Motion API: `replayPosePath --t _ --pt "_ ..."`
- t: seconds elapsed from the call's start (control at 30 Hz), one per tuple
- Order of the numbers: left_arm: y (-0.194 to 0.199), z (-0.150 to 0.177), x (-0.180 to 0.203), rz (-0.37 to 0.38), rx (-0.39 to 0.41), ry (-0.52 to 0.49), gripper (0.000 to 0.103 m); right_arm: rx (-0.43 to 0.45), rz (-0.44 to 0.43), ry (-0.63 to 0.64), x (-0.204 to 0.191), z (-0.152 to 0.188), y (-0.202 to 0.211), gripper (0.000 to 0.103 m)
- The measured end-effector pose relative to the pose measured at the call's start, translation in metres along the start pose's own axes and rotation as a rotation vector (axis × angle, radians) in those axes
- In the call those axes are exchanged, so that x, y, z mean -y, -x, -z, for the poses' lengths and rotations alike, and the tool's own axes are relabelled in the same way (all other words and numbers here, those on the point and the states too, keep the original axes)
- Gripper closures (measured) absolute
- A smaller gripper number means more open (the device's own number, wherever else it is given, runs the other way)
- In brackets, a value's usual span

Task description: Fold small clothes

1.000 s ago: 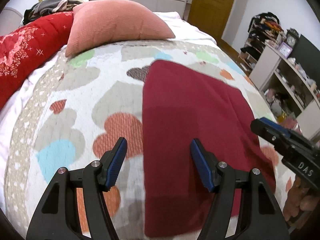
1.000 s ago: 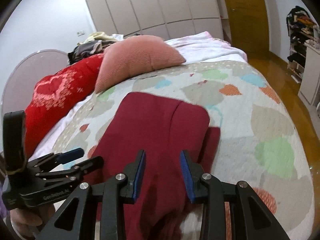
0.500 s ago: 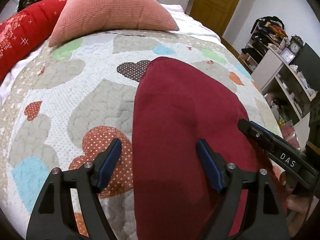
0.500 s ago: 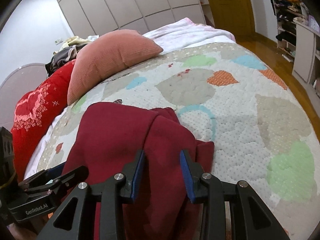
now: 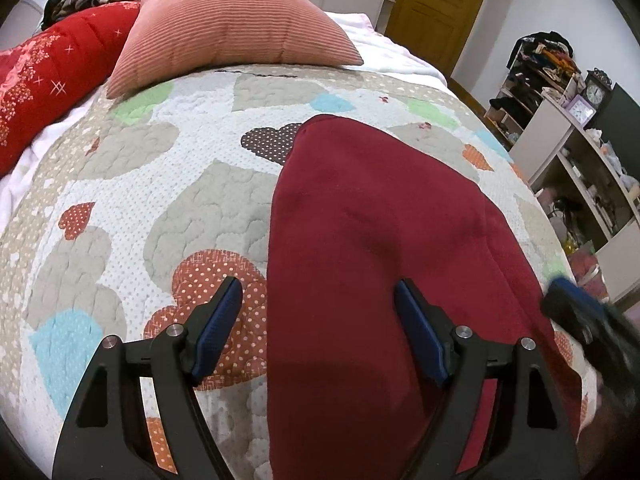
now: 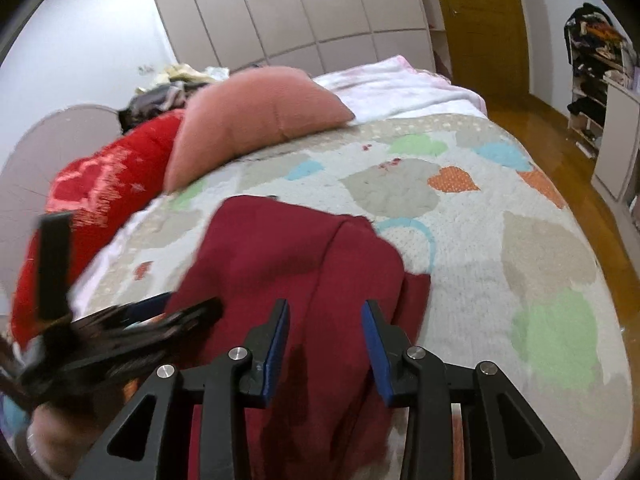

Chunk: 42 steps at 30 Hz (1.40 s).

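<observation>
Bed first: the quilt point(image 5: 168, 184) with its coloured hearts covers most of both views, and a pink pillow point(image 5: 236, 24) and a red blanket point(image 5: 52, 80) sit at the far end. On the quilt lies the dark red cloth point(image 5: 360, 240), the thing to fold. It is long and runs away from the grippers toward the pillow, with its near end right under them and its far end about halfway up the bed. It already looks folded over once, because in the right wrist view a ridge runs along its length and a lower layer point(image 6: 416, 296) peeks out on the right side. The left gripper point(image 5: 318, 334) hangs over the near left edge of the cloth, with its jaws spread wide and nothing in them (one blue pad is over the quilt, the other over the cloth). The right gripper point(image 6: 325, 346) hangs over the near right part, its jaws also apart and holding nothing, with the ridge running out from between them. Both are about as near to the cloth's near end as each other. I think the next move is to pinch that near end with both grippers and carry it toward the far end, folding along the long way.
</observation>
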<state>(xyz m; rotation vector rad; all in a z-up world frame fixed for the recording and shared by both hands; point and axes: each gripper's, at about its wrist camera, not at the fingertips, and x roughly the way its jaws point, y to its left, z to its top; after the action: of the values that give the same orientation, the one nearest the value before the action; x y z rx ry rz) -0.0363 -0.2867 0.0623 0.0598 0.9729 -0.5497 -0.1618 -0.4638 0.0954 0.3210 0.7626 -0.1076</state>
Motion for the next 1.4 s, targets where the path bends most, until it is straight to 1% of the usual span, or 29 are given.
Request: replayPosePath --t 0.07,0.1,0.17,0.2,0.23,0.3,0.37,0.43,0.47,0.5,0.53,0.6,0.67,0.7,0.73,0.77,0.83,0.87,0.9,0.93,0.97,1.0,1.03,1.07,1.1,1.2,1.27,1.3,1.4 --pt "0.0 0.0 0.0 -0.004 0.0 0.002 0.023 -0.005 -0.014 -0.02 0.003 0.012 0.007 0.061" --pt "0.0 0.0 0.0 -0.003 -0.002 0.005 0.023 -0.023 -0.002 -0.024 0.005 0.017 0.004 0.057" --pt "0.0 0.0 -0.001 0.007 -0.015 0.013 0.023 -0.094 0.035 -0.017 0.009 0.028 -0.015 0.051" --pt "0.001 -0.001 -0.003 0.023 -0.027 0.02 0.023 -0.093 0.023 -0.025 0.011 0.031 -0.019 0.045" --pt "0.004 0.0 -0.006 0.052 -0.045 0.028 0.023 -0.081 0.02 -0.038 0.014 0.032 -0.018 0.043" --pt "0.01 0.002 -0.013 0.11 -0.074 0.039 0.023 -0.084 -0.002 -0.056 0.017 0.029 -0.011 0.043" --pt "0.018 0.006 -0.025 0.169 -0.091 0.06 0.023 -0.046 -0.033 -0.081 0.024 0.028 0.001 0.04" --pt "0.022 0.01 -0.035 0.215 -0.105 0.098 0.023 -0.004 -0.029 -0.096 0.031 0.029 0.01 0.023" --pt "0.022 0.012 -0.042 0.249 -0.117 0.123 0.023 0.012 -0.028 -0.112 0.037 0.03 0.011 0.02" --pt "0.02 0.014 -0.046 0.276 -0.127 0.141 0.023 0.009 -0.033 -0.125 0.04 0.03 0.009 0.02" --pt "0.019 0.016 -0.048 0.298 -0.133 0.158 0.022 -0.015 -0.054 -0.148 0.045 0.031 0.002 0.02" --pt "0.013 0.018 -0.053 0.328 -0.145 0.193 0.016 -0.058 -0.113 -0.184 0.049 0.031 -0.011 0.02" --pt "0.006 0.019 -0.053 0.355 -0.15 0.22 0.011 -0.083 -0.159 -0.214 0.052 0.032 -0.027 0.016" --pt "0.004 0.019 -0.051 0.36 -0.145 0.221 0.008 -0.082 -0.172 -0.225 0.052 0.031 -0.033 0.013" --pt "0.002 0.019 -0.047 0.362 -0.135 0.212 0.003 -0.065 -0.178 -0.222 0.049 0.029 -0.037 0.013" --pt "-0.001 0.019 -0.043 0.362 -0.13 0.199 0.001 -0.06 -0.186 -0.209 0.046 0.027 -0.04 0.012" --pt "-0.004 0.018 -0.031 0.321 -0.118 0.139 0.001 -0.072 -0.202 -0.182 0.037 0.023 -0.05 0.011" --pt "-0.005 0.018 -0.026 0.31 -0.117 0.11 0.001 -0.075 -0.202 -0.175 0.033 0.022 -0.054 0.012" --pt "-0.005 0.018 -0.02 0.31 -0.126 0.075 0.002 -0.078 -0.199 -0.168 0.029 0.02 -0.057 0.02" --pt "-0.004 0.018 -0.018 0.323 -0.129 0.063 0.014 -0.079 -0.183 -0.163 0.026 0.019 -0.057 0.028" --pt "-0.002 0.018 -0.016 0.351 -0.133 0.066 0.025 -0.071 -0.161 -0.157 0.021 0.017 -0.054 0.034" --pt "0.002 0.018 -0.017 0.349 -0.139 0.075 0.029 -0.057 -0.159 -0.159 0.02 0.016 -0.05 0.049" --pt "0.007 0.018 -0.017 0.344 -0.136 0.073 0.035 -0.042 -0.152 -0.161 0.02 0.015 -0.045 0.059" --pt "0.012 0.018 -0.017 0.344 -0.129 0.064 0.04 -0.024 -0.147 -0.16 0.017 0.014 -0.036 0.06" --pt "0.019 0.019 -0.017 0.348 -0.128 0.057 0.04 -0.018 -0.151 -0.157 0.016 0.014 -0.03 0.062" --pt "0.049 0.031 -0.023 0.355 -0.122 0.061 0.041 -0.001 -0.18 -0.133 0.001 0.015 -0.007 0.063" --pt "0.068 0.04 -0.028 0.335 -0.101 0.06 0.041 0.004 -0.217 -0.129 -0.01 0.019 0.007 0.063" --pt "0.081 0.049 -0.034 0.317 -0.087 0.063 0.041 -0.001 -0.233 -0.132 -0.015 0.022 0.011 0.063" --pt "0.102 0.071 -0.049 0.276 -0.067 0.084 0.041 -0.029 -0.295 -0.131 -0.033 0.036 0.018 0.063"
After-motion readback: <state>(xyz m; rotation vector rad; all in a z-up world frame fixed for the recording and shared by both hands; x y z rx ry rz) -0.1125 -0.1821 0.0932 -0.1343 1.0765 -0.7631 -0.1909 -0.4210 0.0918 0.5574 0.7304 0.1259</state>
